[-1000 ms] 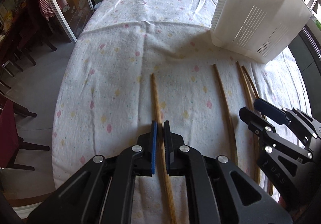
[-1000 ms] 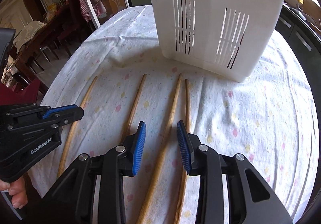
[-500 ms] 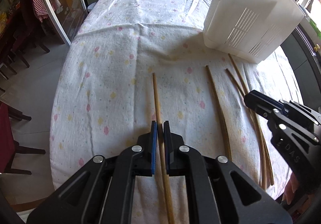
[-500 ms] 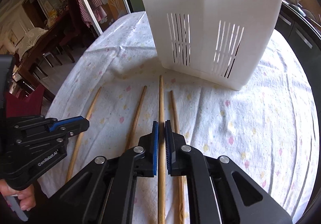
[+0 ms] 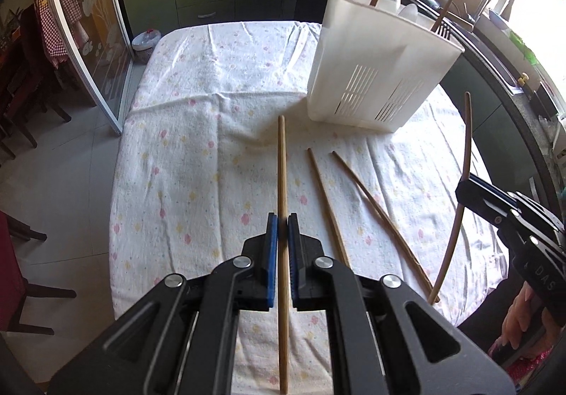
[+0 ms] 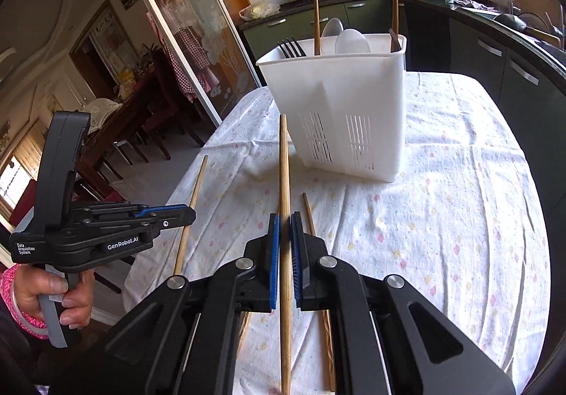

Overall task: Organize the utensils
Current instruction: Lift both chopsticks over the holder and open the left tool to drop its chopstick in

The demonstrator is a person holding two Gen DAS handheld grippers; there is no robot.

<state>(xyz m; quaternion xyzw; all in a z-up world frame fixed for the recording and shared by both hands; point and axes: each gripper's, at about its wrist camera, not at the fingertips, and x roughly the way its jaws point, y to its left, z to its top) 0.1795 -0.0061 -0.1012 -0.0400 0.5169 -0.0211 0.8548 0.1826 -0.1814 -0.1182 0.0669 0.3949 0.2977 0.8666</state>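
Both chopsticks are up off the worktop now

Left tool (image 5: 279,230) and right tool (image 6: 284,232) each pinch a chopstick (image 5: 282,183), lifted since a second ago, tips toward the white caddy (image 6: 350,105) mid-frame; drop-in looks next.

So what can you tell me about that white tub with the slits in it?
The white plastic utensil holder stands upright on the flowered tablecloth, past the loose chopsticks. It has a squarish open top and groups of vertical drainage slits low on its walls. A dark fork, pale spoons and two wooden sticks poke out above.
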